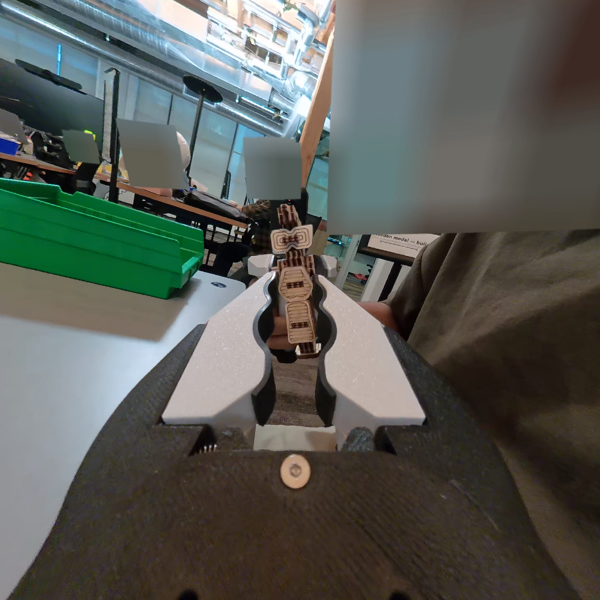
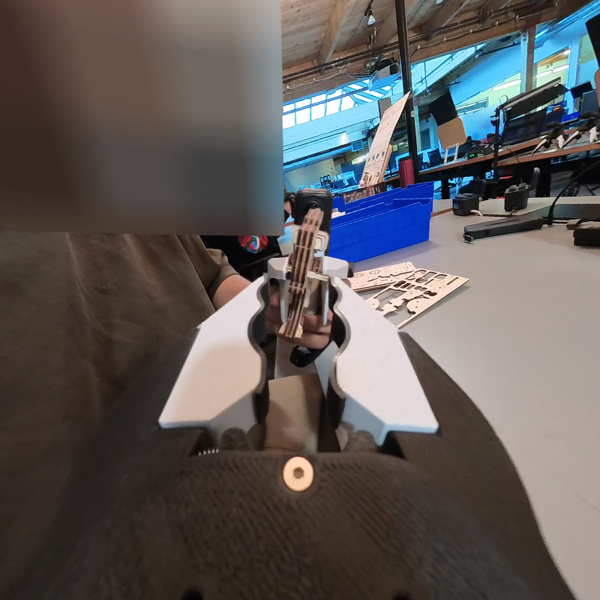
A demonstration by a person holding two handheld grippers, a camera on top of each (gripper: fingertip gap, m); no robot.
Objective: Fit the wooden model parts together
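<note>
Landmark: wooden model (image 1: 296,292), held up in the air betw. both grippers, in front of the person's torso, well above the surface (image 1: 81,341).
Model build so far: several thin laser-cut layers already stacked side by side into one long narrow piece; three engraved plates sit on its face in the left wrist view: a bow-tie shaped one at top, a wider one in the middle, a long one at bottom.
Left gripper (image 1: 294,285): fingers closed in on the model's mid part, one each side; looks clamped on it.
Right gripper (image 2: 300,289): fingers close around the same model (image 2: 300,282) from the opposite side; contact w/ the wood can't be made out, so can't tell if it grips or only frames it.
Other gripper seen from right wrist view: directly behind the model, its camera just above the model's top end.
Spare parts: flat wooden sheets (image 2: 418,292) w/ many cut-outs already punched out, lying on the surface to the right of the model and well apart from it.
Bins: blue bin (image 2: 380,224) beyond the sheets; green bin (image 1: 97,237) far left of the model.
Done (judged): core stack + face plates fitted.
Left (judged): prob. more pieces to add; sheets still hold some parts. Model looks partial, approx. mid-task.
Risk: thin layers could slip if squeezed unevenly.
</note>
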